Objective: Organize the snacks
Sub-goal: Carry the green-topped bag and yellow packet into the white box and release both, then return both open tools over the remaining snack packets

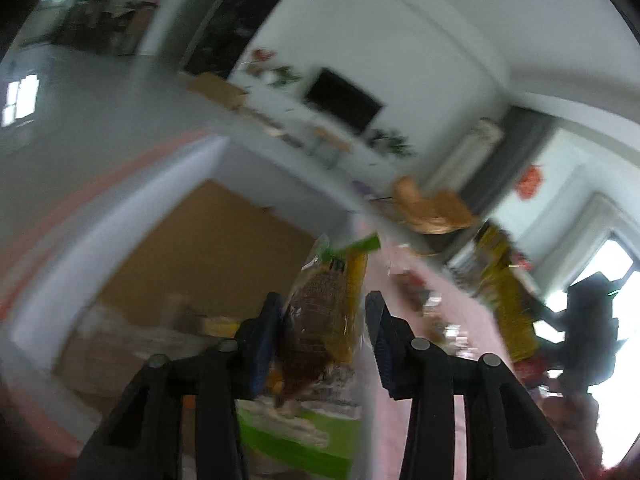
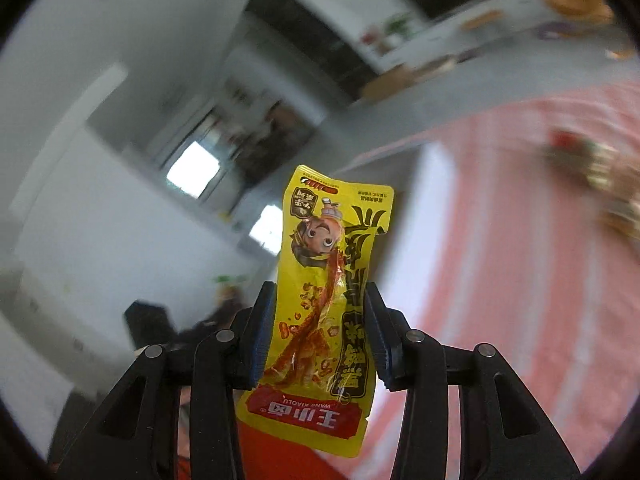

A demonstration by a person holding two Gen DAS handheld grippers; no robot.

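My left gripper (image 1: pixel 322 322) holds a clear snack packet (image 1: pixel 320 320) of brown pieces with a yellow side and a green top; the packet stands tilted between the blue pads and hangs below them. My right gripper (image 2: pixel 320 320) is shut on a yellow snack packet (image 2: pixel 320 300), upside down, with a cartoon figure and a red band at its lower end. In the left wrist view a blurred yellow packet (image 1: pixel 508 292) shows at the right in front of a dark gripper body (image 1: pixel 588 332). Both views are smeared by motion.
A pink striped cloth (image 2: pixel 520 240) covers the table, with a blurred heap of snacks (image 2: pixel 600 184) on it. In the left wrist view a brown cardboard box (image 1: pixel 200 260) lies below left, a green and white box (image 1: pixel 300 436) under the fingers, a woven basket (image 1: pixel 432 208) farther off.
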